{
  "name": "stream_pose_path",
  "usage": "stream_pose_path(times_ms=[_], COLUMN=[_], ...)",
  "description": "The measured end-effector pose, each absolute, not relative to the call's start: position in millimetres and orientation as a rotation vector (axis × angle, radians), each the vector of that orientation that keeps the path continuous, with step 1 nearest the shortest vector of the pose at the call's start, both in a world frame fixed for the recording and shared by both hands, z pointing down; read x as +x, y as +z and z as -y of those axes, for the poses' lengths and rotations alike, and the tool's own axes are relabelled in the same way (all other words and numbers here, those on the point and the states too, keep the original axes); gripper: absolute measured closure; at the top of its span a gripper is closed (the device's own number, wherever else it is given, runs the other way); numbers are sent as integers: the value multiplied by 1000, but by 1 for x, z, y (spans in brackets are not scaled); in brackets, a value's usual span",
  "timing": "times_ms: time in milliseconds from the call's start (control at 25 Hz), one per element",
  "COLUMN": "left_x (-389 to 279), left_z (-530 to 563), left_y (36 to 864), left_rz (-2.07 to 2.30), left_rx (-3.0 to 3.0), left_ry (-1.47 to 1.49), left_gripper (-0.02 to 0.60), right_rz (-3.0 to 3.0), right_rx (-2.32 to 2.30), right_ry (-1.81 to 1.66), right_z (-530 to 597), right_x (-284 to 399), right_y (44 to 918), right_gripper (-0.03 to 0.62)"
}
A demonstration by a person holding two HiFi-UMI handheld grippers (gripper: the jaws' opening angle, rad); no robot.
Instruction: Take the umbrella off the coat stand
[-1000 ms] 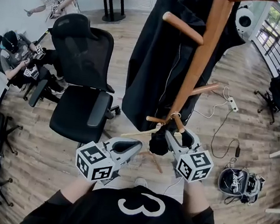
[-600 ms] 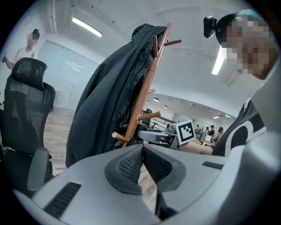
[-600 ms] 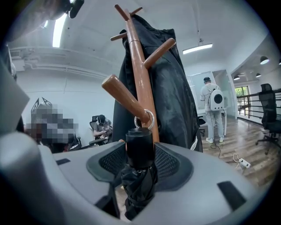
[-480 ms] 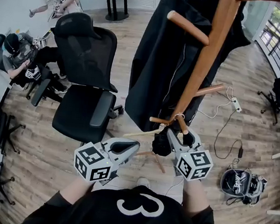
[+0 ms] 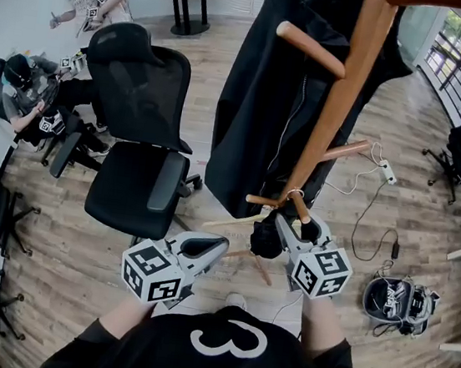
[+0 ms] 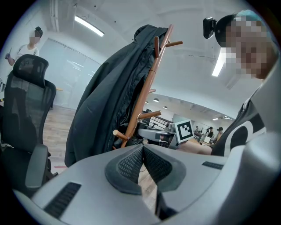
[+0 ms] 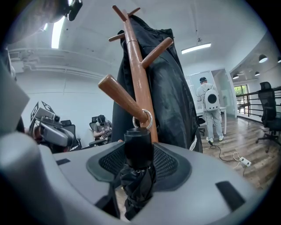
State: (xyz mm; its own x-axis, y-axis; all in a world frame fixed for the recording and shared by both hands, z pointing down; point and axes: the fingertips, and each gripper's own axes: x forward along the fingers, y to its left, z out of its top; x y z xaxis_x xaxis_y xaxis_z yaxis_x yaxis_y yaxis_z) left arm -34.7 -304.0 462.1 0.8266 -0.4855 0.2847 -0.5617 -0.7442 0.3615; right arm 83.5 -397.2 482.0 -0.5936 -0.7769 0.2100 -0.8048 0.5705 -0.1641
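Below the peg [image 7: 120, 99], right hand-held gripper [image 5: 295, 228] clamping umbrella [image 7: 138, 147]

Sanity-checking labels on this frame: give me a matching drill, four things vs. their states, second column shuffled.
Things
1. umbrella
2. left gripper
3. coat
4. chair

States
A. draped on the stand
B. shut, nothing between the jaws
C. on the floor, left of the stand in the head view
D. clamped in the right gripper, its ring looped over a peg

Pairs: 1-D, 2-B, 3-A, 4-C
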Motion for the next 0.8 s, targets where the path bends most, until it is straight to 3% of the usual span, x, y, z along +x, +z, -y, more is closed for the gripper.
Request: stream_pose_path(times_ms=[800], left_x=[-36], left_z=[301], left_y=[455], left_rz=[769], left_rx=[2578], left_ry=[223], left_gripper=[566], right_rz=[2637], right_rx=[1365], right_ry=[318], right_z=[394], right_x=[81], right_y=[481], right_gripper=[401])
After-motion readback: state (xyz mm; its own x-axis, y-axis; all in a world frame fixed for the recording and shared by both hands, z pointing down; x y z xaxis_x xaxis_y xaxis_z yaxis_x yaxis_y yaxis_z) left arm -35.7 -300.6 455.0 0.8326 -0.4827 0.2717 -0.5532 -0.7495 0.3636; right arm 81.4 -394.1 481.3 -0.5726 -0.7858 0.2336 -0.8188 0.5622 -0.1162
